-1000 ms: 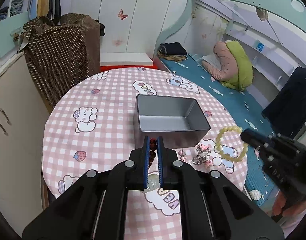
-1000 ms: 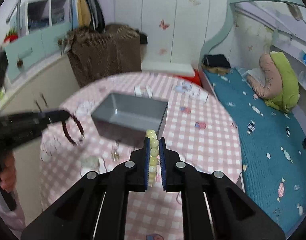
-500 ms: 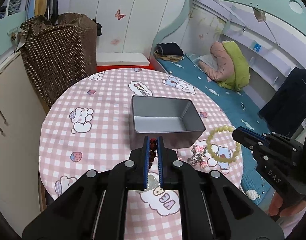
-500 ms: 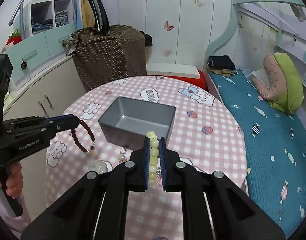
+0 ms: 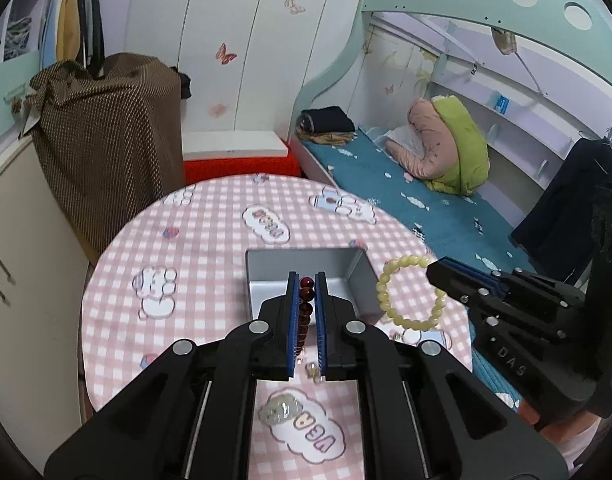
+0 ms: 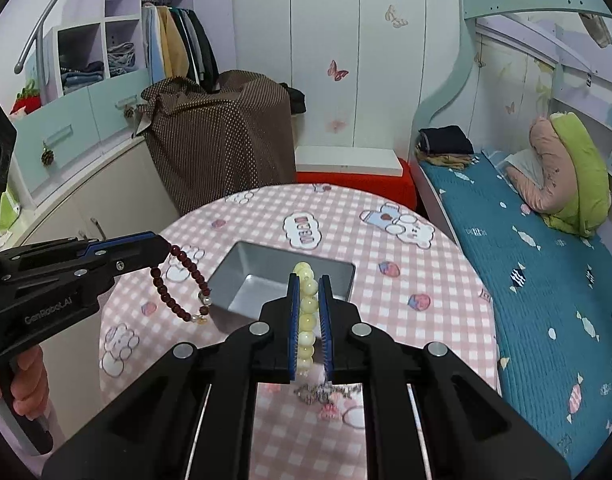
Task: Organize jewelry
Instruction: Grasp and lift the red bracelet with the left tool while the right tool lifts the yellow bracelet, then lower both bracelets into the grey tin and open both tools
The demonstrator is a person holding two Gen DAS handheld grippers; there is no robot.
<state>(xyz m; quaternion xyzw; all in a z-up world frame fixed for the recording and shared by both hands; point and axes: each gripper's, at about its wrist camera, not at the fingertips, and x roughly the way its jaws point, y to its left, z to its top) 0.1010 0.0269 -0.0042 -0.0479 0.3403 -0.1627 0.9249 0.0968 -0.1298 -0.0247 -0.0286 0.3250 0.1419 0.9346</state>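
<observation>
Left gripper fingers pinch dark red bead bracelet | right gripper fingers pinch pale yellow bead bracelet | both beside grey metal rectangular tin | risk: you release early, beads land on desk.

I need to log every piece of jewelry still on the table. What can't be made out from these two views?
- Left wrist view: a pale piece on the tablecloth is blurred; the left tool hides the table around it.
- Right wrist view: a silvery tangle is blurred and partly behind the right tool.
- Tin: the near floor is hidden by both tools.
- Red bracelet, yellow bracelet: the clamped beads are hidden.
</observation>
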